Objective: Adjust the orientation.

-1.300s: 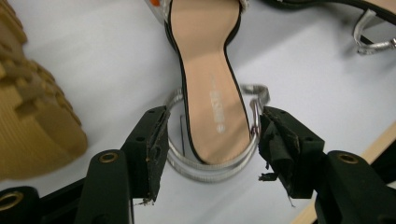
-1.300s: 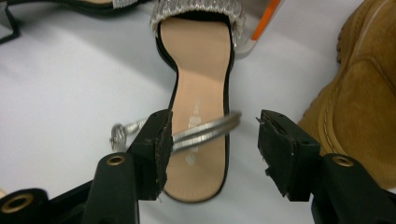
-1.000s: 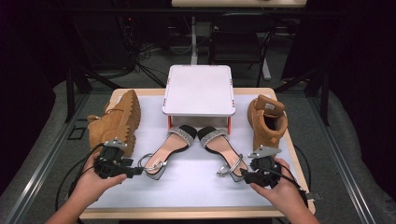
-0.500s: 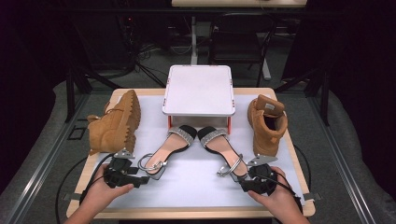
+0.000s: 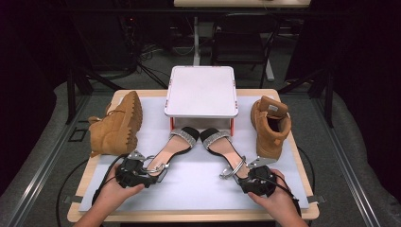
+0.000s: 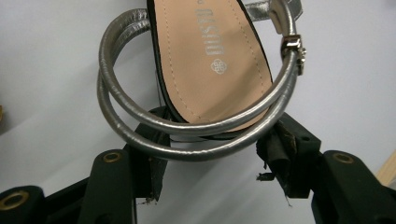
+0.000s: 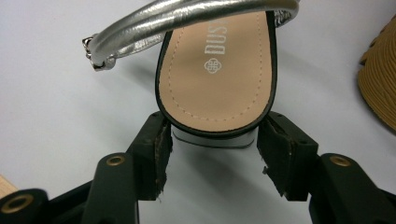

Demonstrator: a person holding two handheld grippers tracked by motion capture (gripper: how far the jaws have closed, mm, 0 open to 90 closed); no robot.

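Two silver-strapped sandals lie at the frame's lower centre on the table (image 5: 198, 189). The left sandal (image 5: 172, 149) has its heel between the jaws of the left hand-held gripper (image 5: 156, 174), which have just been closing, pads at its ankle strap. The right sandal (image 5: 222, 146) heel sits between the right hand-held gripper (image 5: 240, 176) pads, released, also just closing. Tan boots flank them.

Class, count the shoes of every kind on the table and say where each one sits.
4: tan suede boot on its side at left, tan suede boot upright at right, two silver-strapped heeled sandals between them, before the white box.
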